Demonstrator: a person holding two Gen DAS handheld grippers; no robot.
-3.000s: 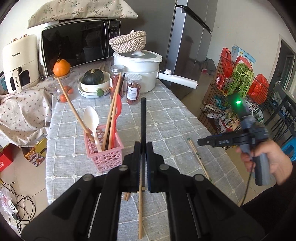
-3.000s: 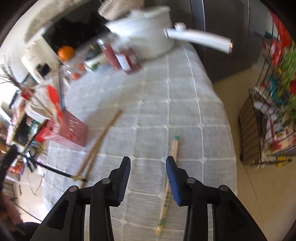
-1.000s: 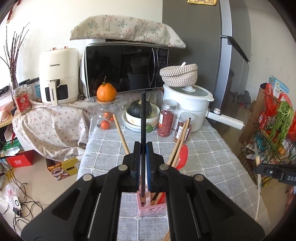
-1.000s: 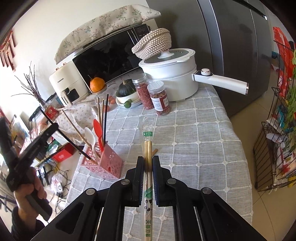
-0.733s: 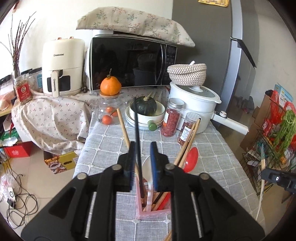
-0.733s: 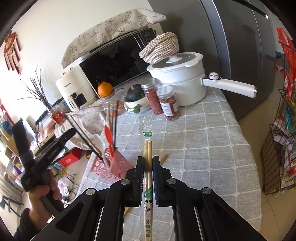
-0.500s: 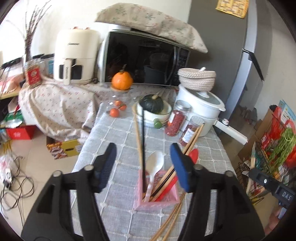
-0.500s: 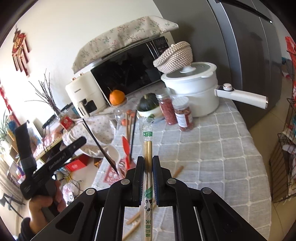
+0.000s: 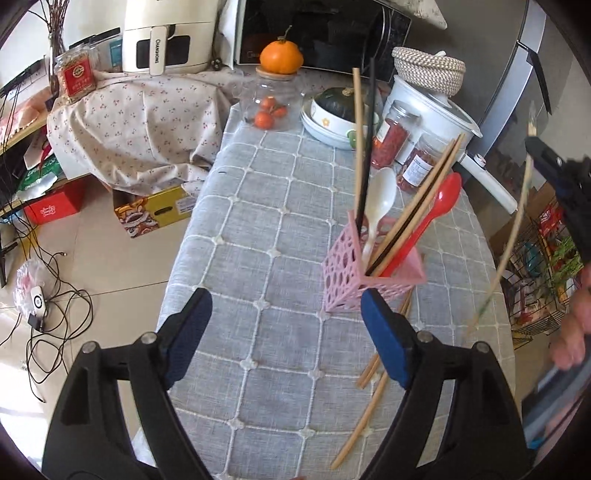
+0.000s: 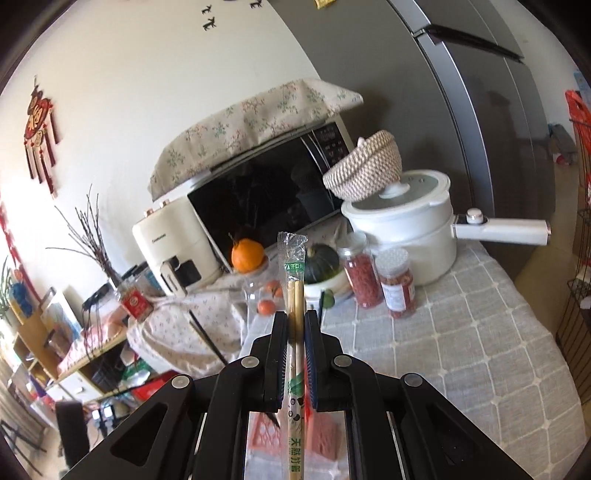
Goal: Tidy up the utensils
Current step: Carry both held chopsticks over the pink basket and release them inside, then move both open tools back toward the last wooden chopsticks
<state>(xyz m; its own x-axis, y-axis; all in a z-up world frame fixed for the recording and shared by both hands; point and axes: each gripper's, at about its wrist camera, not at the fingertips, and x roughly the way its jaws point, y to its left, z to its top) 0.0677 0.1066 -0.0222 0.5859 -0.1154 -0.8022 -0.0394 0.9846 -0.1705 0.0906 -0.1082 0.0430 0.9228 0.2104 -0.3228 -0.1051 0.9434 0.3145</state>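
A pink utensil basket (image 9: 360,273) stands on the grey checked tablecloth (image 9: 266,236). It holds a black chopstick (image 9: 367,147), wooden chopsticks, a white spoon (image 9: 380,199) and a red spoon (image 9: 436,210). My left gripper (image 9: 284,339) is open and empty, above and in front of the basket. My right gripper (image 10: 294,325) is shut on wrapped bamboo chopsticks (image 10: 294,295), held upright; the basket (image 10: 321,435) shows below its jaws. It shows at the right in the left wrist view, with the chopsticks (image 9: 513,236) hanging down.
Loose wooden chopsticks (image 9: 369,406) lie on the cloth by the basket. Behind stand a white pot (image 9: 432,107), two spice jars (image 9: 391,136), a bowl with a squash (image 9: 332,110), a glass jar with an orange (image 9: 271,99), a microwave (image 9: 325,33) and an air fryer (image 9: 162,37).
My left gripper opened and let the black chopstick go into the basket, then pulled back and up. My right gripper lifted the wrapped chopsticks and carried them over toward the basket.
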